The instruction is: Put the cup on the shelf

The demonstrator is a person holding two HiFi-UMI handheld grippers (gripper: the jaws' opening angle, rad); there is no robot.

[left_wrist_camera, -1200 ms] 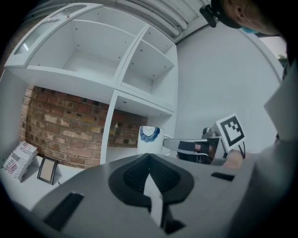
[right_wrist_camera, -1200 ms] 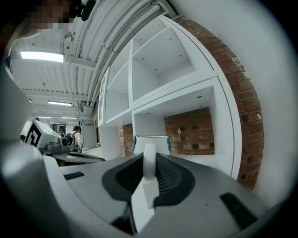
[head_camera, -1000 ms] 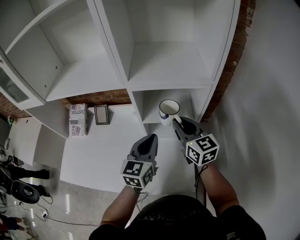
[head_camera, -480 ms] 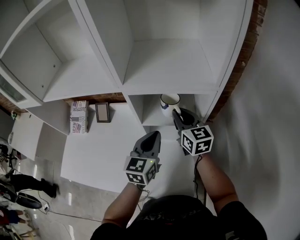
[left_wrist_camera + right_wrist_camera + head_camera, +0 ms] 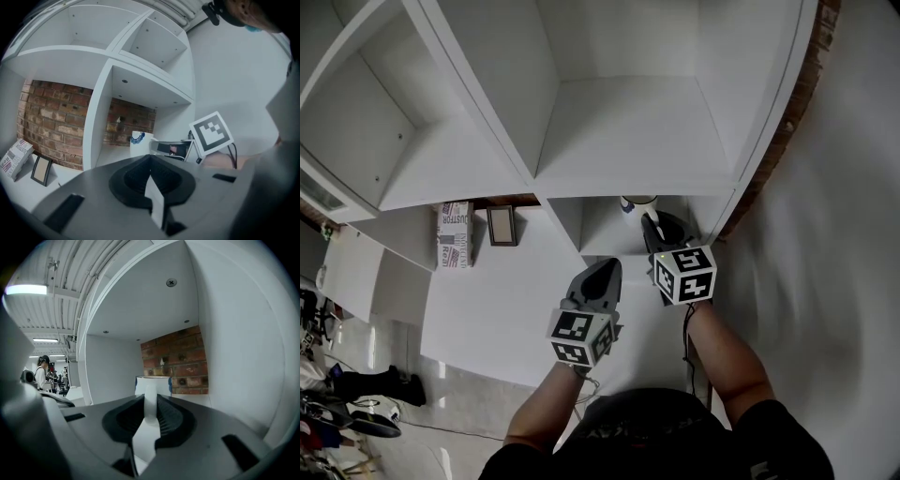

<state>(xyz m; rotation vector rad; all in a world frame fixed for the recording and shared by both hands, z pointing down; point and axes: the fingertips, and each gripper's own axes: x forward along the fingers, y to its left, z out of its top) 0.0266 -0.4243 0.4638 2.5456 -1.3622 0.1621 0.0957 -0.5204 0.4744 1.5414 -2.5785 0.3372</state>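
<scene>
A white cup (image 5: 637, 204) with a blue rim hangs upright inside the lower right compartment of the white shelf (image 5: 600, 236). The board above hides part of it in the head view. My right gripper (image 5: 649, 225) is shut on the cup's handle. In the right gripper view the cup (image 5: 164, 384) stands just past the right gripper (image 5: 150, 399), with the handle between the jaws and brick wall behind. My left gripper (image 5: 605, 269) hovers to the left, in front of the shelf, shut with nothing in it. The left gripper view shows the cup (image 5: 138, 143) beyond the left gripper (image 5: 150, 157).
A printed box (image 5: 455, 234) and a small picture frame (image 5: 501, 226) stand on the white counter (image 5: 506, 300) left of the shelf. A brick wall (image 5: 180, 362) closes the compartment's back. White side panels (image 5: 229, 357) stand close to the right. A person (image 5: 42, 371) stands far off.
Both grippers have moved forward toward the shelf. The cup has gone deeper into the lower right compartment, and the board above now covers more of it.
</scene>
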